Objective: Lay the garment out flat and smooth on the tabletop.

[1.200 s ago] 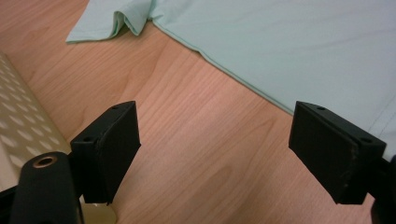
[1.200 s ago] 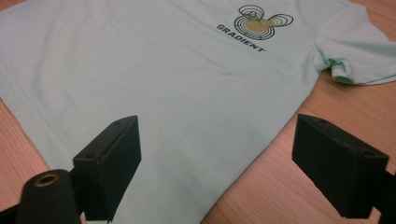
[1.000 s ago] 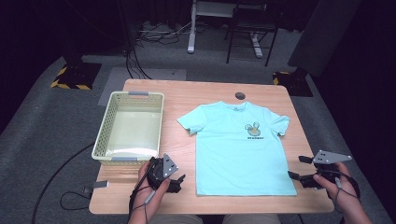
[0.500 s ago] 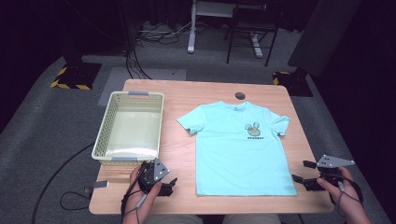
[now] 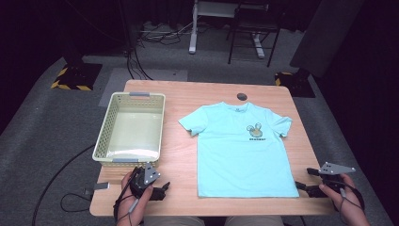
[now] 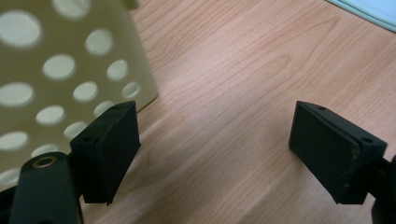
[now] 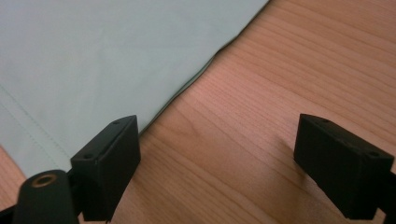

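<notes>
We work at a wooden table (image 5: 216, 94), where a light blue T-shirt (image 5: 237, 150) lies spread flat, front up, right of centre, its hem toward us, probably laid out so both lower corners can be reached at once. A pale perforated basket (image 5: 104, 136) stands empty at the left, apart from the shirt, likely waiting to receive it. Our right gripper (image 7: 217, 154) hovers low by the shirt's near right corner, jaws wide with only bare wood and the cloth's edge between them. Our left gripper (image 6: 215, 149) sits near the basket's front corner, jaws equally wide, holding nothing. Whether either touches the tabletop we cannot quite tell.
</notes>
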{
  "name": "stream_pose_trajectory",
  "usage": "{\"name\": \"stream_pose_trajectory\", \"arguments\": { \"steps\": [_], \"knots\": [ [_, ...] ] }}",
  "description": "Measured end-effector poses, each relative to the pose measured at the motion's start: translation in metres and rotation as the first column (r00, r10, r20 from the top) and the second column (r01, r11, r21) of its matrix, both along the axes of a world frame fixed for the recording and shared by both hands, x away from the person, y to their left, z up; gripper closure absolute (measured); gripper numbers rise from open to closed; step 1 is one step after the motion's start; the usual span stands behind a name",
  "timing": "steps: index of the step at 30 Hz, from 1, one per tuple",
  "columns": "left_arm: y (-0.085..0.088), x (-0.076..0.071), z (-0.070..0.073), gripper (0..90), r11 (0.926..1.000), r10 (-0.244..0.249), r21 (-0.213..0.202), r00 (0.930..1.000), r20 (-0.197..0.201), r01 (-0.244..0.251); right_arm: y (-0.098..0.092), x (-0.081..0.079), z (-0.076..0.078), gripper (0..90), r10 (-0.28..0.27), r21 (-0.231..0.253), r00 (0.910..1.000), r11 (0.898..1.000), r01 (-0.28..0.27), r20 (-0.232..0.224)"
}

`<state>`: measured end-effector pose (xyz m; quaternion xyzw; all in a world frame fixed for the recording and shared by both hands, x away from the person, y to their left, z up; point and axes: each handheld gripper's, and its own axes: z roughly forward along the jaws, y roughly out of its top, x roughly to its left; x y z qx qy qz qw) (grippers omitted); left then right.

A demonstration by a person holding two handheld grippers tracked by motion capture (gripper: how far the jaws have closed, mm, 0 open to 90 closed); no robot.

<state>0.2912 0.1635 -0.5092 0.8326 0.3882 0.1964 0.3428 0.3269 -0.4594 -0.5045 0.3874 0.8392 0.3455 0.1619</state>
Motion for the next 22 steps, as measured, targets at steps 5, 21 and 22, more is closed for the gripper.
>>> {"name": "stream_pose_trajectory", "arguments": {
  "steps": [5, 21, 22],
  "knots": [
    [0.0105, 0.0003, -0.0011, 15.4, 0.9990, -0.010, -0.045, 0.9984, -0.056, 0.007, -0.0007, -0.0034, -0.0036, 14.0, -0.008, 0.025, 0.9996, 1.000, 0.008, 0.028],
    [0.0105, 0.0001, -0.0013, 14.8, 0.9990, -0.009, -0.044, 0.9984, -0.056, 0.007, 0.0003, -0.0044, -0.0040, 13.3, -0.012, 0.023, 0.9994, 1.000, 0.011, 0.033],
    [0.0105, 0.0002, -0.0013, 14.8, 0.9990, -0.010, -0.044, 0.9984, -0.056, 0.007, 0.0003, -0.0044, -0.0040, 13.3, -0.012, 0.022, 0.9994, 1.000, 0.011, 0.033]
  ]
}}
